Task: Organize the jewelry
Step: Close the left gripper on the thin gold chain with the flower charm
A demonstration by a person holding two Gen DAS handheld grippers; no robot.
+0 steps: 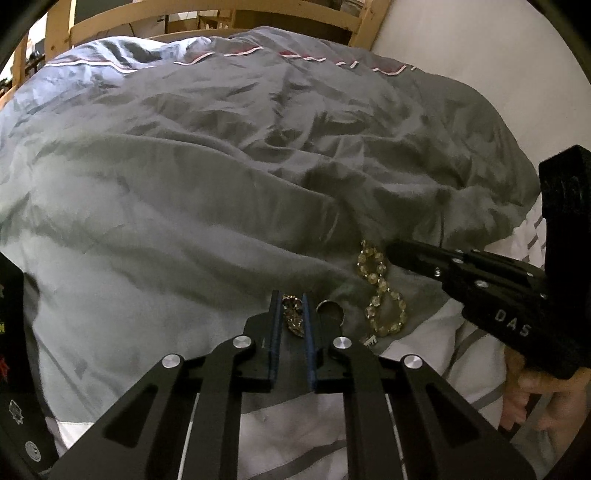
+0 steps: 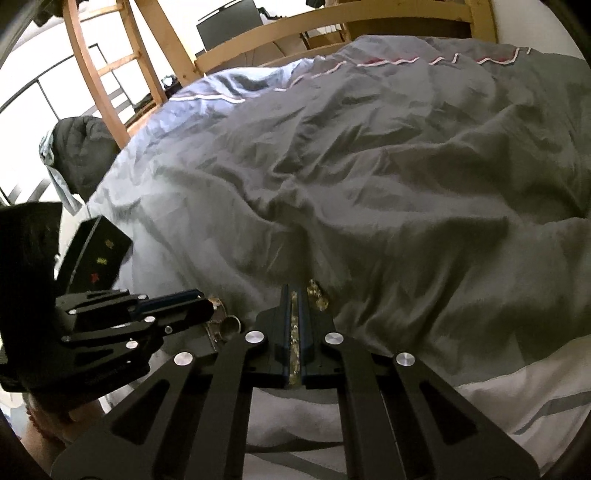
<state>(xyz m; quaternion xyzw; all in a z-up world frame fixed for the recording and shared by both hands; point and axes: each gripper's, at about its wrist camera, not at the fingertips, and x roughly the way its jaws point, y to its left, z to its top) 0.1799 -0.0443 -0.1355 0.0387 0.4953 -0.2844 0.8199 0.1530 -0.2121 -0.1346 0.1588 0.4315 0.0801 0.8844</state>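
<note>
A yellow bead bracelet (image 1: 380,291) lies twisted in a figure eight on the grey duvet (image 1: 221,177). My left gripper (image 1: 290,299) is nearly shut around a gold leaf-shaped piece (image 1: 293,317), next to a silver ring (image 1: 330,309). My right gripper (image 2: 294,295) is shut on the bead bracelet (image 2: 294,334), whose beads show between its fingers and beyond the tips (image 2: 317,293). In the left wrist view the right gripper (image 1: 391,249) touches the bracelet's upper loop. The left gripper (image 2: 207,306) shows in the right wrist view beside the ring (image 2: 232,323).
A wooden bed frame (image 1: 221,18) runs along the far side, with a ladder (image 2: 107,74) at the left. A white wall (image 1: 498,74) is at the right. A black card with coloured marks (image 2: 99,258) lies at the left. White striped sheet (image 1: 295,424) is below the grippers.
</note>
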